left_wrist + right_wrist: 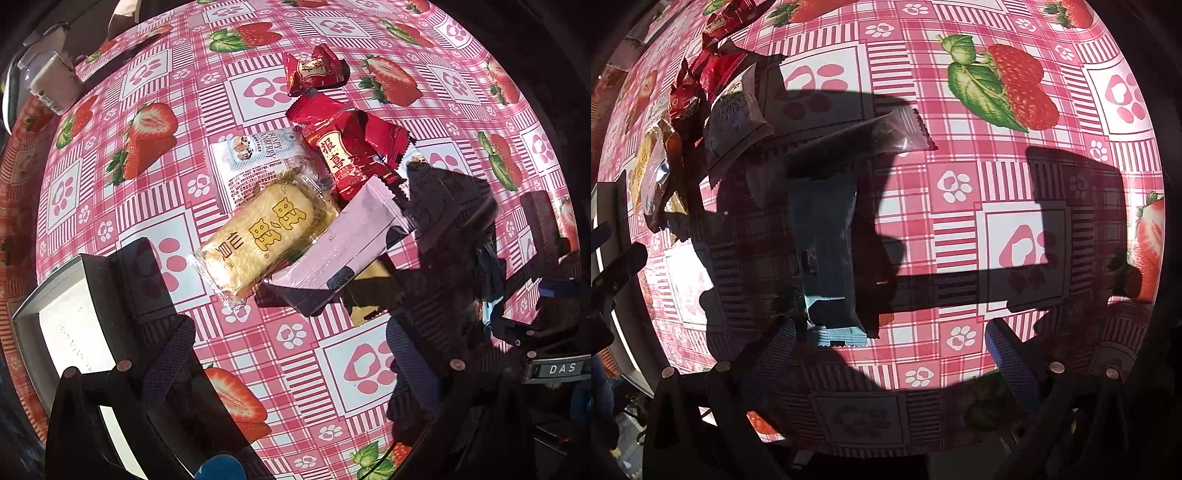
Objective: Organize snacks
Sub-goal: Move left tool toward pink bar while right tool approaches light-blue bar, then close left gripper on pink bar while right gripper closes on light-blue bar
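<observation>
The tablecloth (155,192), pink plaid with strawberries and paw prints, fills both views. At its left edge in the left wrist view lies a grey box (55,317) with a white inside, partly behind the left finger.

The left gripper (291,354) hangs above the cloth with its fingers spread wide and nothing between them. The snack pile sits ahead of it, a little right of centre. Nearest is a pink packet (343,251), lying over a gold one (369,291). Just left of it is a clear-wrapped yellow rice cracker (258,240) with yellow Chinese characters. Behind that a white packet (255,162) reads "CRISPY CRANBERRY". A red packet (351,155) with gold Chinese writing lies right of it, and a small red candy (314,70) sits farther back, apart from the pile. The other gripper at the right edge bears a "DAS" label (561,369).

The right gripper (890,343) is also wide open and holds nothing. A blue packet (831,258) lies in shadow just ahead of its left finger (775,347), touching or nearly so. A clear sachet (886,133) lies beyond.
</observation>
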`<action>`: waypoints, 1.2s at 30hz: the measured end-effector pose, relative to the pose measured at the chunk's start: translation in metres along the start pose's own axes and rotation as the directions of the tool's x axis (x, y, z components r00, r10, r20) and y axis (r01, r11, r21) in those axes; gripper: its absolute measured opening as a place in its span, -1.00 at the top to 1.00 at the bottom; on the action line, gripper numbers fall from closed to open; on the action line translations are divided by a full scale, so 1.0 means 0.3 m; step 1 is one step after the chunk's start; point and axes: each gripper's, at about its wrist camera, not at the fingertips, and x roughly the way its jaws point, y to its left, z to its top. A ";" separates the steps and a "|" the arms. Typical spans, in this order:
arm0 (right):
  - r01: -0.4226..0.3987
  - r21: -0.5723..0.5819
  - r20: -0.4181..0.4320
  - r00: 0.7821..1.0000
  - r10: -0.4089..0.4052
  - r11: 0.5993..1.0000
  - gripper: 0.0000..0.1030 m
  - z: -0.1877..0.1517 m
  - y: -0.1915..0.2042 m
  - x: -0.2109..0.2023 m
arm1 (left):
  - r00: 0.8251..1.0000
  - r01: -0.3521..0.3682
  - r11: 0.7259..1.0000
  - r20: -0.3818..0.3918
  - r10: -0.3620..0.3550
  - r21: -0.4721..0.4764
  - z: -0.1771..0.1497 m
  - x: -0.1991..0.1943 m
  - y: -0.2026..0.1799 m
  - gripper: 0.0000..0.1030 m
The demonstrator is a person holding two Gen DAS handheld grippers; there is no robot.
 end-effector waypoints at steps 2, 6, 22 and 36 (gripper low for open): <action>0.000 -0.005 0.000 1.000 0.000 1.000 -1.00 0.022 0.028 0.002 | 1.000 -0.014 1.000 0.009 0.013 0.027 0.042 0.004 -0.045 -1.00; -0.007 0.012 -0.015 1.000 0.007 1.000 -1.00 0.019 -0.016 -0.035 | 1.000 -0.019 1.000 0.008 0.019 0.001 0.182 0.025 -0.099 -1.00; -0.028 0.083 -0.038 0.999 0.031 0.996 -1.00 0.074 -0.035 -0.060 | 0.985 0.165 0.954 -0.086 -0.148 0.249 0.148 0.034 -0.338 -1.00; 0.010 0.062 -0.021 1.000 -0.009 0.998 -1.00 0.095 0.061 -0.096 | 0.984 0.177 0.950 -0.056 -0.168 0.257 0.321 0.048 -0.157 -1.00</action>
